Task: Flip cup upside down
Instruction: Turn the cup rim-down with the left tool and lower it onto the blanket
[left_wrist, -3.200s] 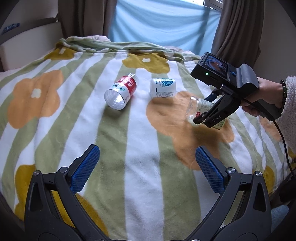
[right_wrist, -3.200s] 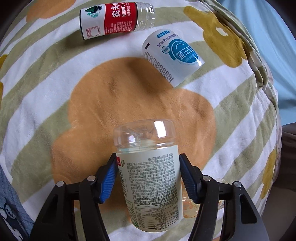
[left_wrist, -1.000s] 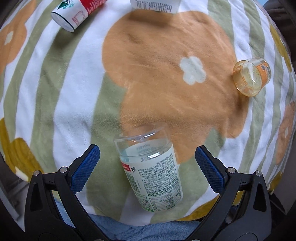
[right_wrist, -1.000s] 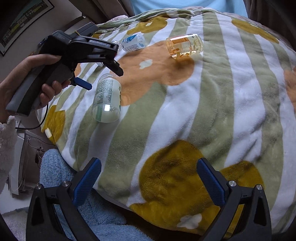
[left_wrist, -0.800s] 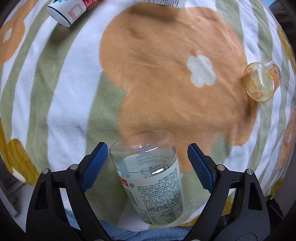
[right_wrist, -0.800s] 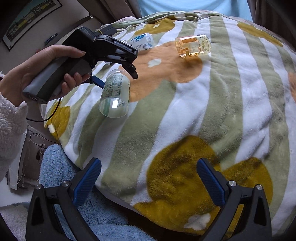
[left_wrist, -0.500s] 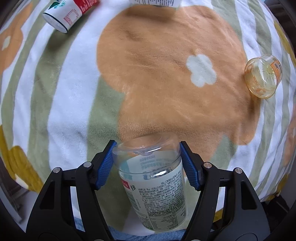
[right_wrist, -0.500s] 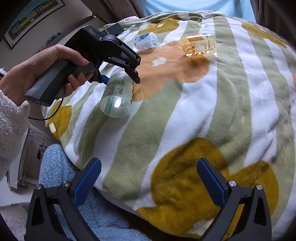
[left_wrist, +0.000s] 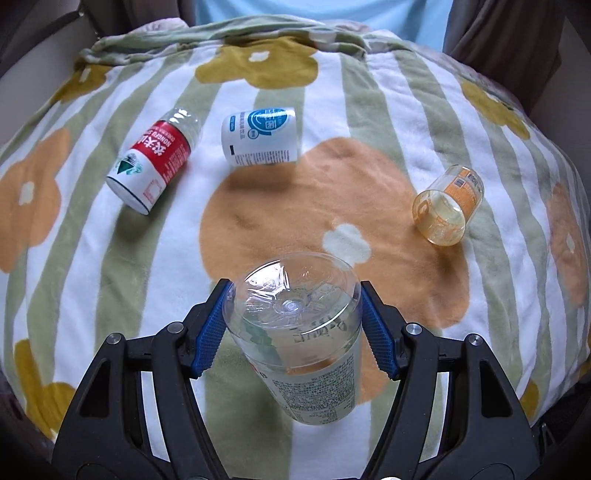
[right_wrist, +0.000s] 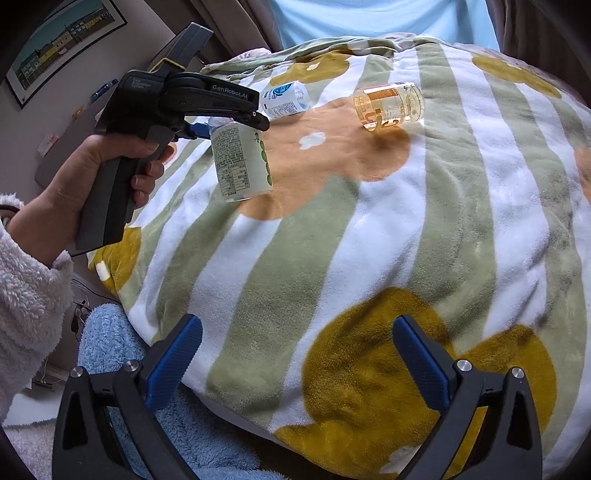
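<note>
A clear plastic cup with a pale green printed label (left_wrist: 299, 332) is gripped near its closed base by my left gripper (left_wrist: 293, 328), whose blue pads press both sides. The cup is lifted off the blanket, base up and mouth pointing down. In the right wrist view the same cup (right_wrist: 240, 162) hangs tilted from the left gripper (right_wrist: 221, 125) above the blanket. My right gripper (right_wrist: 295, 354) is open and empty near the blanket's front edge.
On the striped flower blanket (left_wrist: 332, 192) lie a red-label cup (left_wrist: 153, 166), a white and blue cup (left_wrist: 260, 136) and an amber cup (left_wrist: 448, 210), all on their sides. A blue towel (right_wrist: 122, 332) lies below the blanket's left edge.
My left gripper closed on the clear cup, lifted it off the blanket and turned it so its base faces up. My right gripper stayed open and barely moved.
</note>
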